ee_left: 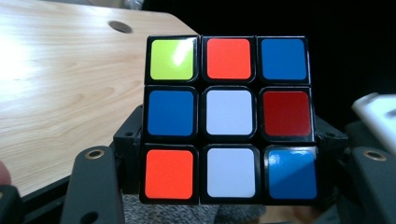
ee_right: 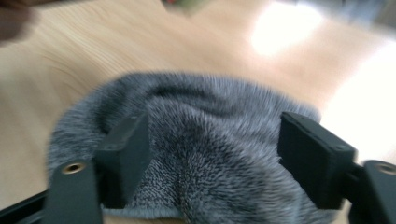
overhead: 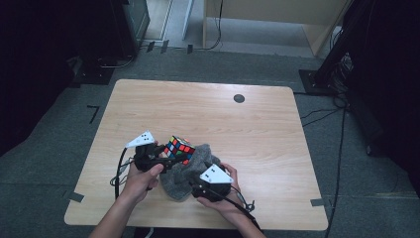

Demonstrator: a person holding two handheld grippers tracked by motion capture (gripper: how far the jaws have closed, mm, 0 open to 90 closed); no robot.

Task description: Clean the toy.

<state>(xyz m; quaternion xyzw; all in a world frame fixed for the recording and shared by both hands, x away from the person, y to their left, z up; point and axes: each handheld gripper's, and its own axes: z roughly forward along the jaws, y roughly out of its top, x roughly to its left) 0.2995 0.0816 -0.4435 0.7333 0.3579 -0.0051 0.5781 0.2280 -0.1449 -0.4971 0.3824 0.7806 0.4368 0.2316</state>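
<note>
At far left of the wooden table, the left gripper, held in the left hand, with jaws pinching a Rubik's cube by its two sides. In the left gripper view, the cube between the two black jaws and raised above the table surface, one face turned to the camera: lime, orange and blue stickers on top, blue, white and dark red in the middle, orange, white and blue below. Just right of the cube and partly under it, a grey fuzzy cloth, crumpled on the table. Further right, the right gripper in the right hand, jaws spread, the cloth lying between them, pads not clearly pressing on it.
</note>
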